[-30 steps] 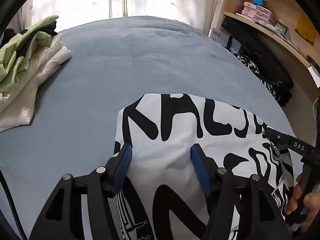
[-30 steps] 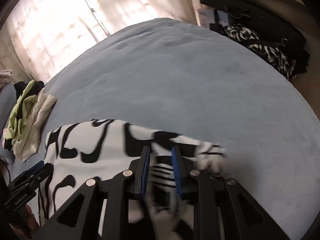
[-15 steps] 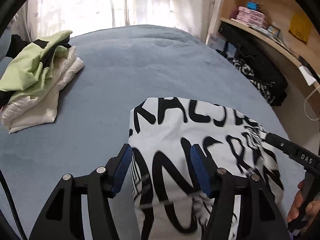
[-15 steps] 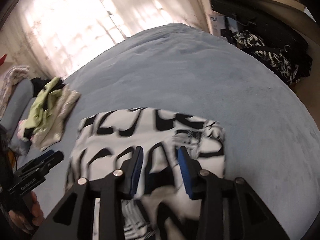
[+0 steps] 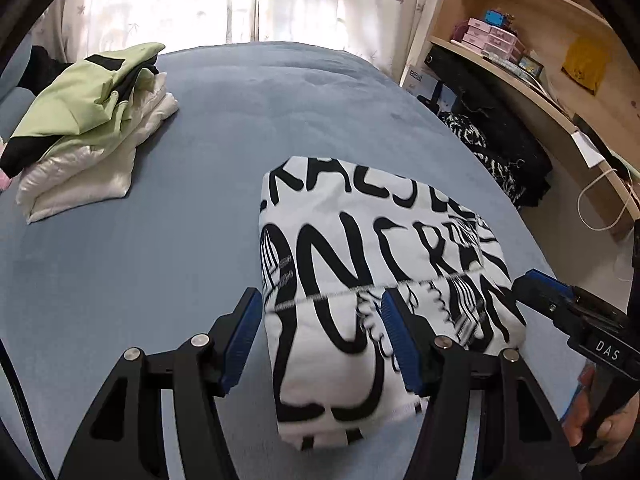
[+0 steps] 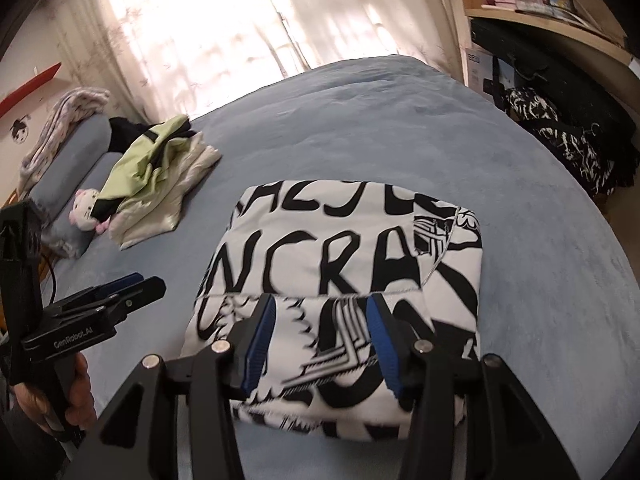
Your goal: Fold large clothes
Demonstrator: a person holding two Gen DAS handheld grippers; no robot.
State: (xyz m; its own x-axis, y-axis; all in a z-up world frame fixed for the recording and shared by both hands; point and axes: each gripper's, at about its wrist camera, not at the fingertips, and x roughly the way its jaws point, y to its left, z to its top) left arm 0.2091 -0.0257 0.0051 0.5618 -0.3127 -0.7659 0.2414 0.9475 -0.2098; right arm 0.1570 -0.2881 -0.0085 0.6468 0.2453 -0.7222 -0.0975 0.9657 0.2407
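Since a moment ago my right gripper [image 6: 320, 334] has let go of the hem and its jaws have just been opening, with nothing pinched between them; both tools are now sitting higher and farther back from the cloth. The wide, soft blue plush bed cover [image 5: 168, 240] is taking up most of both views, lying smooth under a bright patterned curtain [image 5: 224, 0]. The white garment with bold black lettering [image 5: 372, 264] is lying folded into a thick rectangle in the middle of it, a stitched hem crossing its near half. My left gripper [image 5: 322, 344] is hovering over its near left corner, blue ribbed pads apart and empty. A folded pile of lime-green and cream satin clothes [image 5: 88, 128] is sitting well apart at far left. Only the right wrist view is showing a small white plush toy [image 6: 89, 208] beside that pile; the left view is showing the wooden shelf with pink boxes [image 5: 494, 38] more fully.
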